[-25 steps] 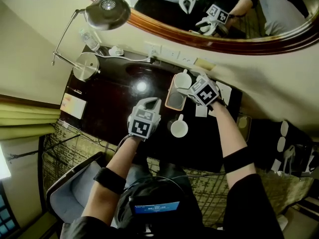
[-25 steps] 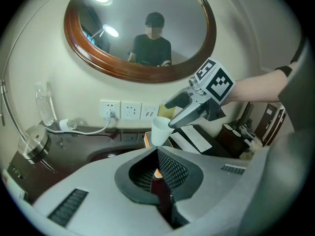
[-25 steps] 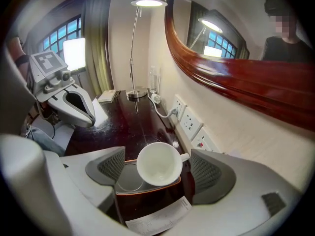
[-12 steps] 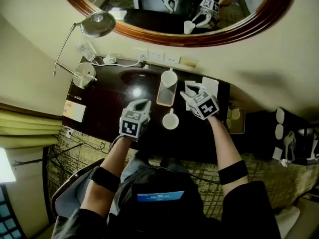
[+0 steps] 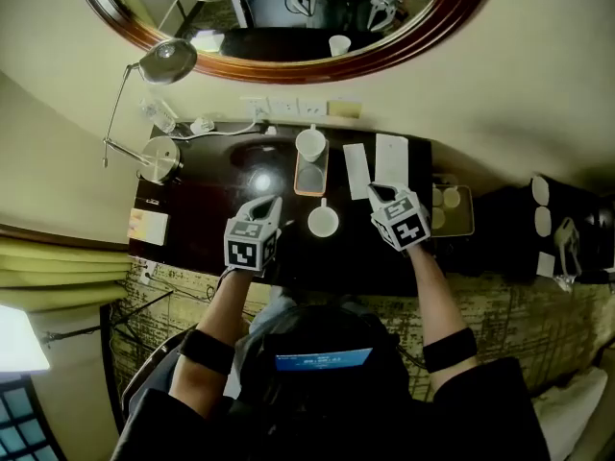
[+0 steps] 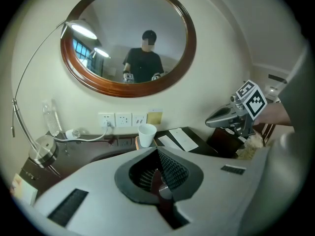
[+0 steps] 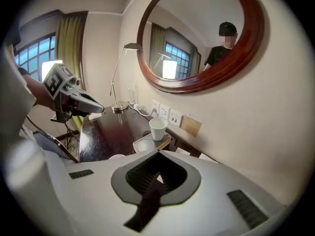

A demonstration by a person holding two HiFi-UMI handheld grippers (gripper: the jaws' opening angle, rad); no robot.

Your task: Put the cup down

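The dark surface (image 5: 202,200) stands below an oval mirror (image 5: 259,27), with a lamp (image 5: 159,152) at its left end and wall sockets (image 5: 283,107) behind; the left tongs (image 5: 270,205) hover above its near edge, clenched on nothing. Right of them a white mug (image 5: 323,221) sits on the bare wood; beyond it the cup (image 5: 309,144) stands upright on the far end of a small tray (image 5: 310,176), just before the sockets; two paper sheets (image 5: 391,159) lie next. The right tongs (image 5: 377,193) have just been closing and are clamped empty, well apart from the cup; the mug lies between the two tongs.
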